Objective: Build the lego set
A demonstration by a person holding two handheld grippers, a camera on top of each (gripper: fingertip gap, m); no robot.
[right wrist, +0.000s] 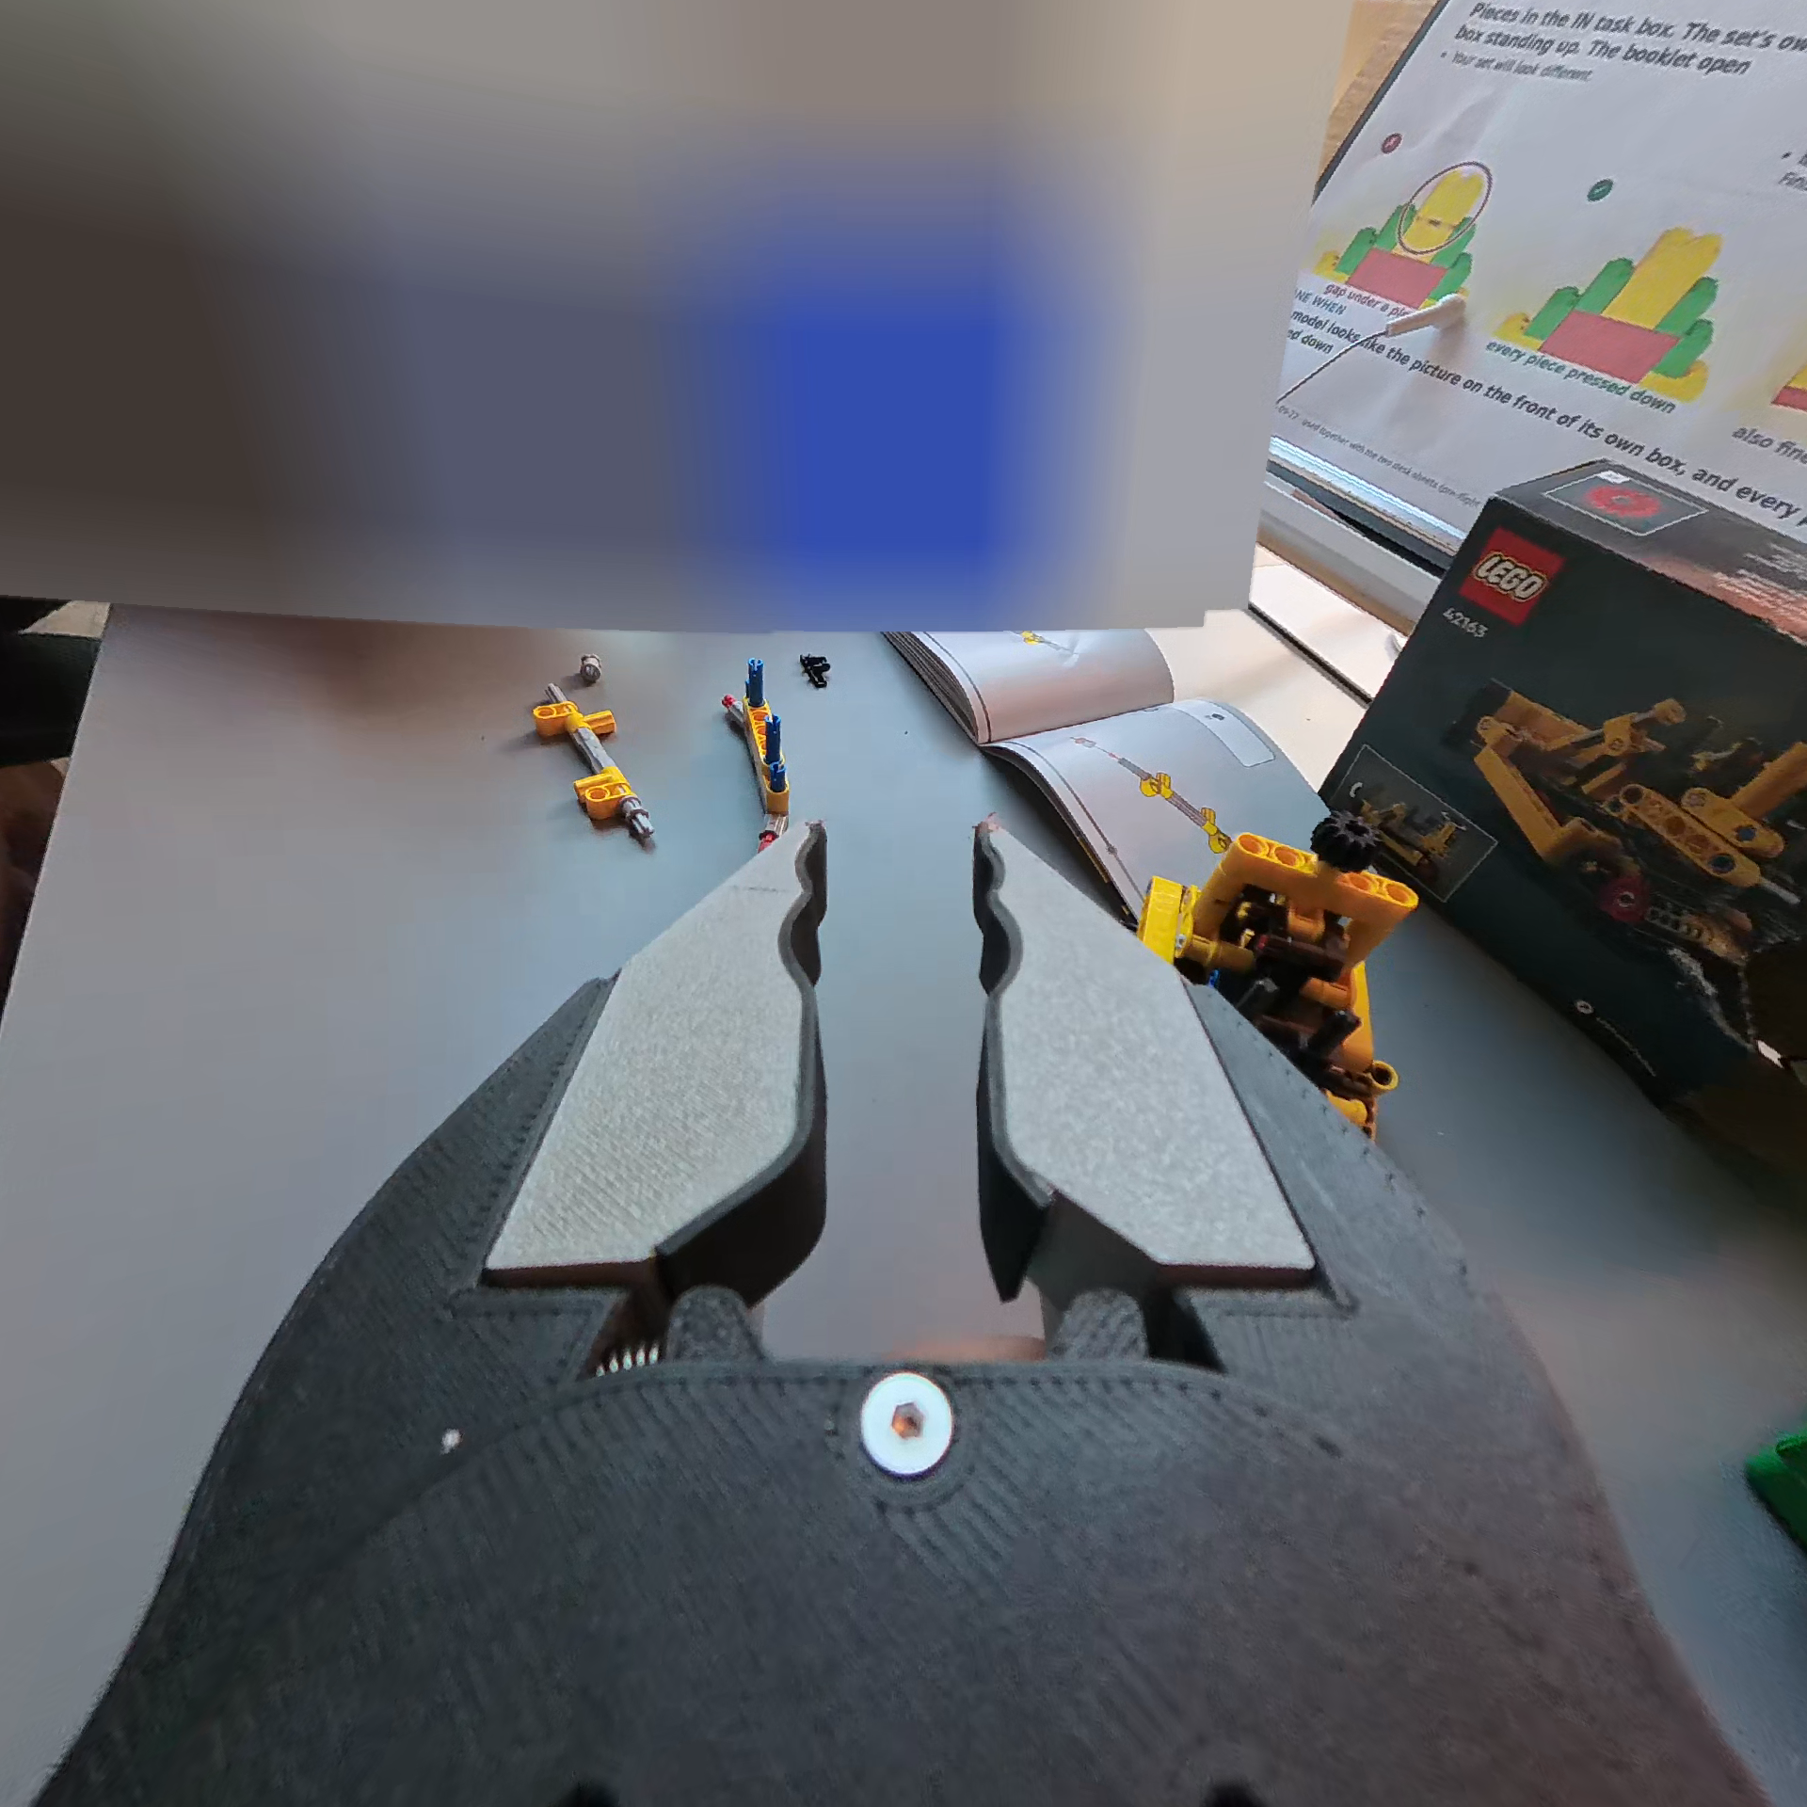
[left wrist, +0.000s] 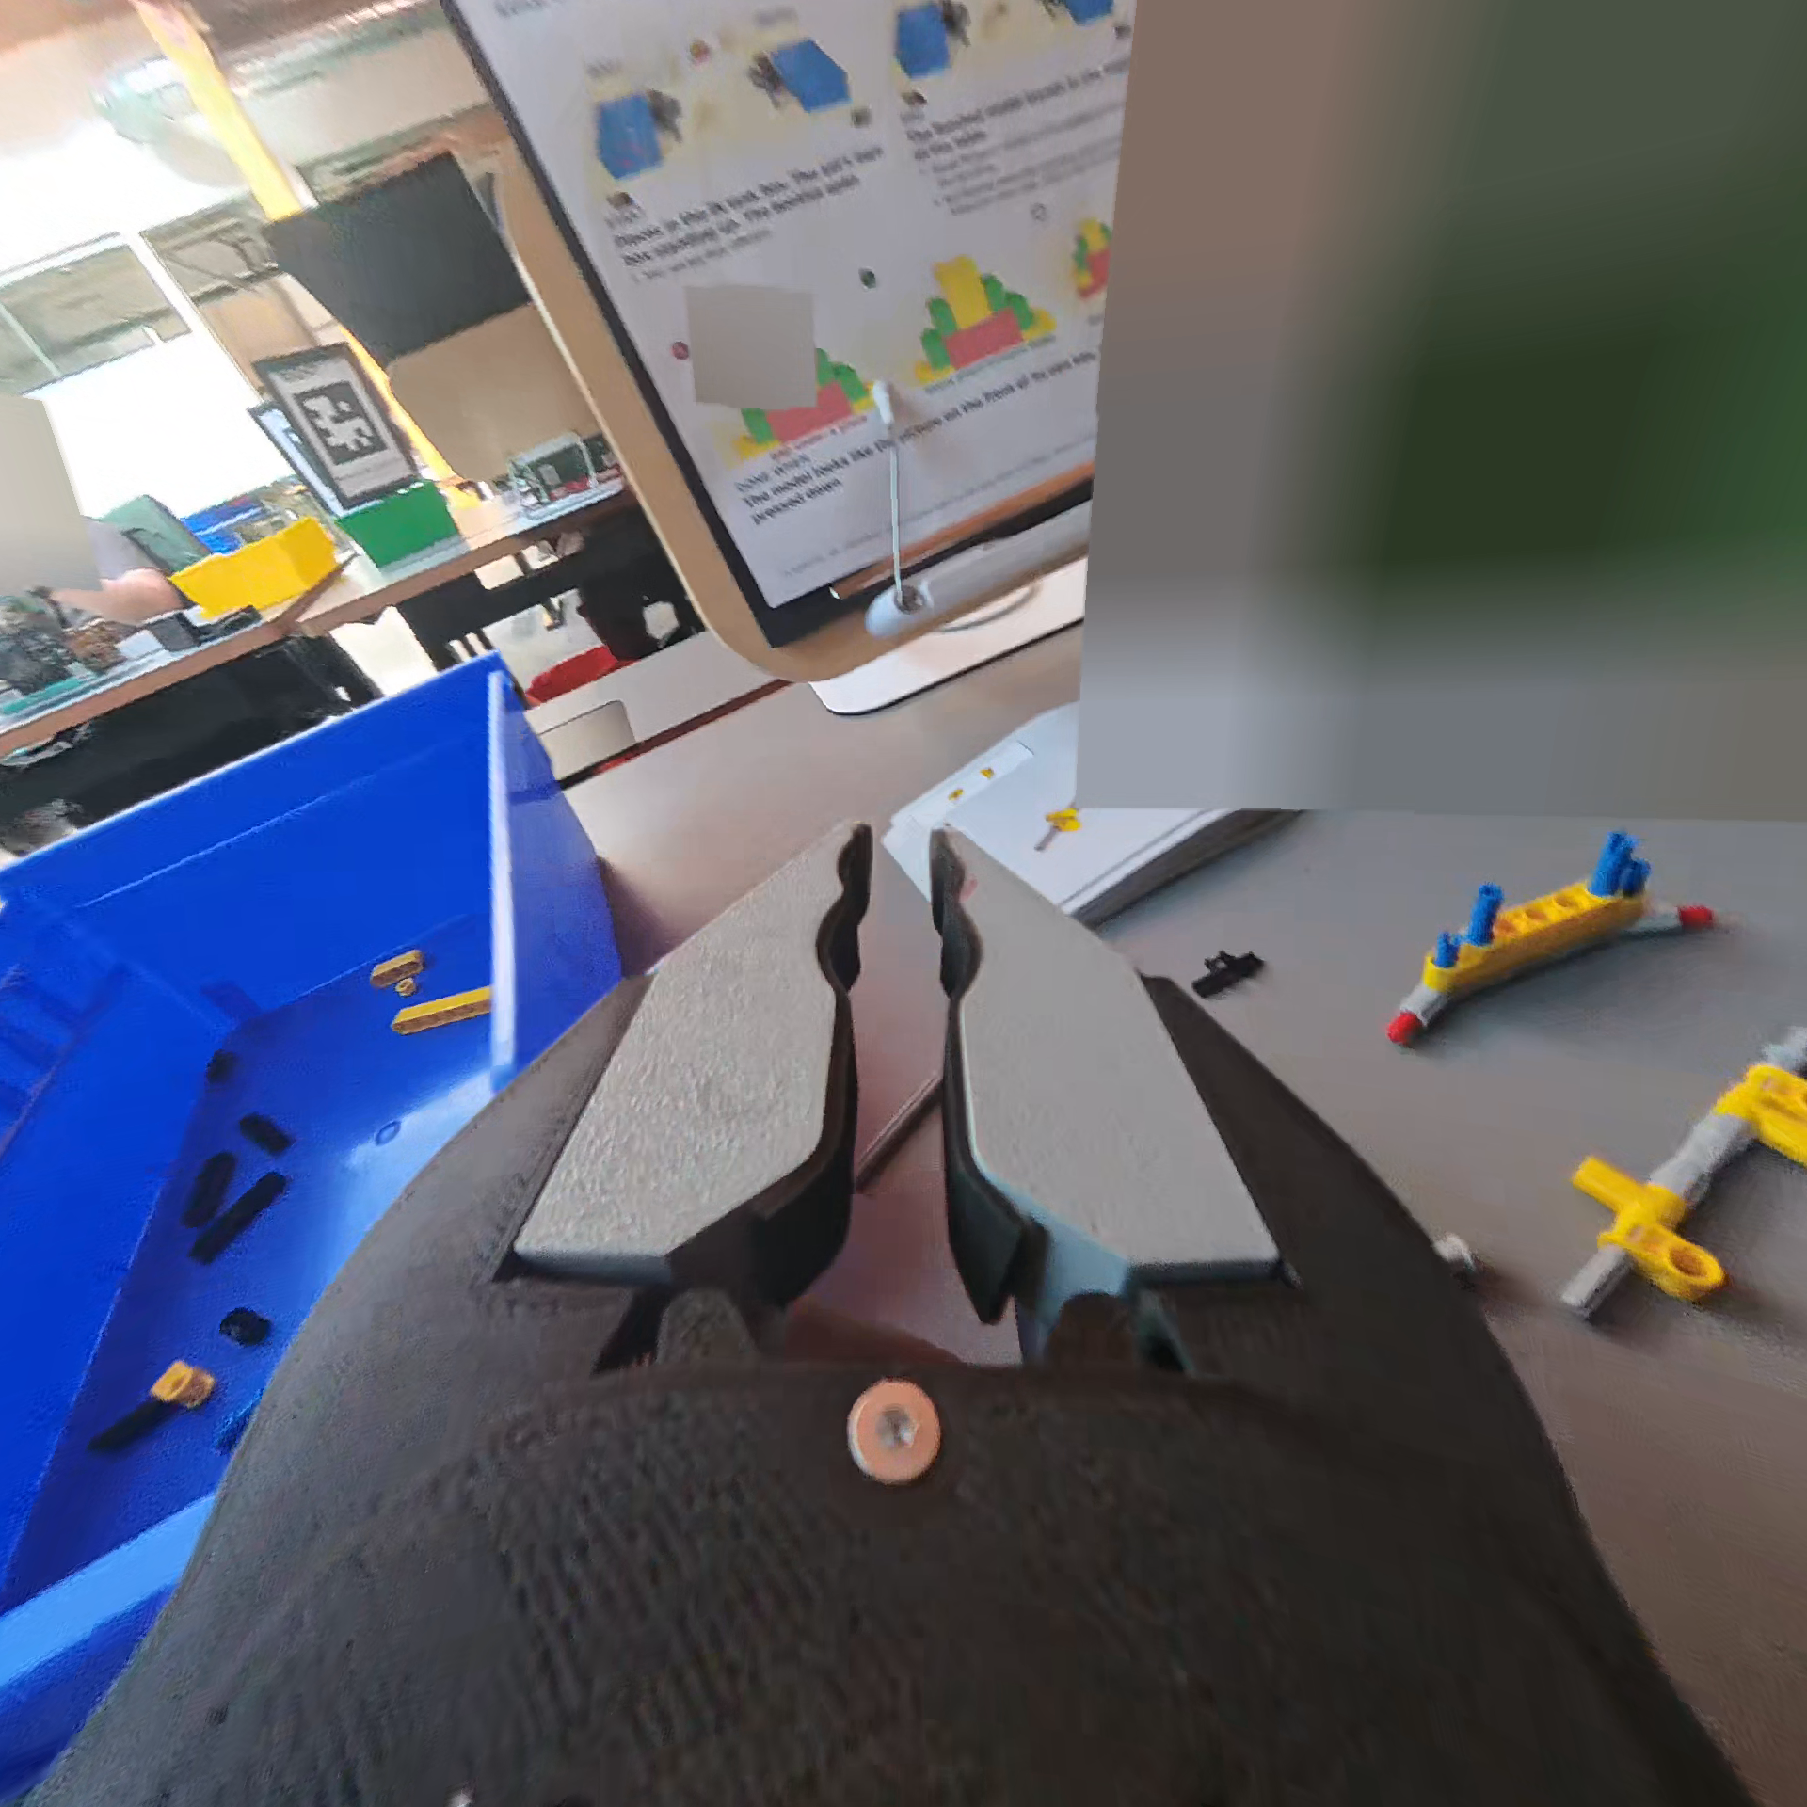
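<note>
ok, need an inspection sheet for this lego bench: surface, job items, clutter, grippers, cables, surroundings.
Surface: grey table, flat, mostly bare in front of the grippers.
Job's things: yellow beam with blue pins; grey axle with yellow connectors; small black piece; partly built yellow model; open booklet; set box; blue bin holding loose black and yellow parts.
Clutter: small grey piece lying apart from the axle.
Grippers: left gripper nearly closed, empty; right gripper open, empty.
Cables: nothing seen.
Surroundings: instruction sheet on a stand; yellow bin and green bin on a far bench.
</note>
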